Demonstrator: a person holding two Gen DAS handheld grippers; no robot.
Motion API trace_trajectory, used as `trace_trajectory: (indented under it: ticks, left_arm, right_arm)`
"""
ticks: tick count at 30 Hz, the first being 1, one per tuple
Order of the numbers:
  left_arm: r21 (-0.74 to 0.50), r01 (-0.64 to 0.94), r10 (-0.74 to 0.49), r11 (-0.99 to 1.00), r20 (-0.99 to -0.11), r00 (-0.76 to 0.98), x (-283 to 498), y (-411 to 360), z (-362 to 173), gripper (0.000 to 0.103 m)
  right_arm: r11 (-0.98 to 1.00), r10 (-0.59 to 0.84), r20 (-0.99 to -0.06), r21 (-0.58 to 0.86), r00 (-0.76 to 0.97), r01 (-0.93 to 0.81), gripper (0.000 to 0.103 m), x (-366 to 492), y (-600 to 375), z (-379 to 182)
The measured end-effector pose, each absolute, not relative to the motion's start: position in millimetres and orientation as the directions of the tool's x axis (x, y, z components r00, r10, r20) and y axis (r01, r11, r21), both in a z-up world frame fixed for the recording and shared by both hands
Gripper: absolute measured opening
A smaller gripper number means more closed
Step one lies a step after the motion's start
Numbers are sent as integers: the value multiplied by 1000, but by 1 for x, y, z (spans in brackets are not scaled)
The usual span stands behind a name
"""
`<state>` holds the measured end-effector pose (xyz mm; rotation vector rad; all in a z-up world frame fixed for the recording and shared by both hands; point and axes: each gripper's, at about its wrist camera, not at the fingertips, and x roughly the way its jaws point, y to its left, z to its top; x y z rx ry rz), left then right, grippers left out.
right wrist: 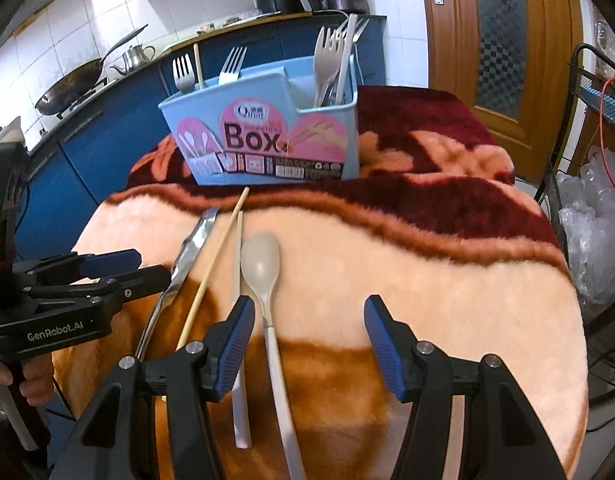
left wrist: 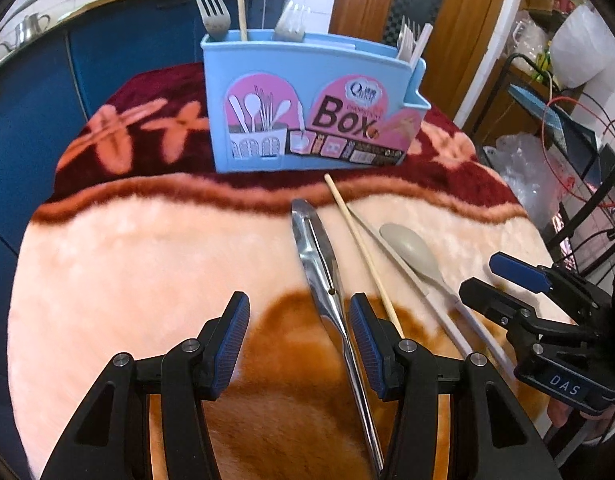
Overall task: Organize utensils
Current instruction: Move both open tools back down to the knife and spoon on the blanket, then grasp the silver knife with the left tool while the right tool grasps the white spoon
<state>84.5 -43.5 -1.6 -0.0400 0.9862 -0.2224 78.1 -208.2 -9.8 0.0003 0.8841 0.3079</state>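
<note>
Both tongs hang parted over the blanket-covered counter (right wrist: 447,272), gripping nothing. The left tongs (left wrist: 299,322) straddle the steel knife (left wrist: 315,248), pads clear of it. The right tongs (right wrist: 309,326) stand over the grey spoon (right wrist: 261,264). A wooden chopstick (right wrist: 213,268) and a white chopstick (right wrist: 238,320) lie between knife and spoon. The blue utensil box (right wrist: 263,140), at twelve o'clock, holds forks (right wrist: 325,60).

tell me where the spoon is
In the right wrist view the spoon lies on the blanket, right of the white stick, before the blue box.
</note>
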Motion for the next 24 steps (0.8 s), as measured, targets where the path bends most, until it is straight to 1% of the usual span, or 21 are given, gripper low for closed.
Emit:
trace_trajectory:
  ticks: [6,8,11,16,18,20,24]
  left_arm:
    - [-127,170,-198,977,-834,515,87,-47,-8,54]
    - [-122,172,-194,978,-837,512,88,-48,-10,54]
    - [-113,180,-191,977,-838,511,88,-50,-11,54]
    - [-110,196,-197,974,-836,512,88,-49,-13,54]
    - [-105,206,-199,973,-836,512,88,-50,-13,54]
    - [-110,214,-207,971,-833,513,88,-49,-12,46]
    - [-128,226,-229,966,-832,505,88,-46,-11,36]
  right_arm:
    - [952,257,-781,101,570,-290,60,79,-200,-16]
    - [952,248,-784,88,569,-294,59,80,-198,-17]
    - [950,239,-791,71,563,-304,50,80,-196,-17]
    - [948,232,-799,58,554,-314,41,80,-192,-17]
    - [946,233,-802,57,550,-319,35,80,-190,-17]
    - [945,235,-806,59,543,-321,33,81,-187,-18]
    - [945,247,-814,83,526,-315,32,84,-186,-17]
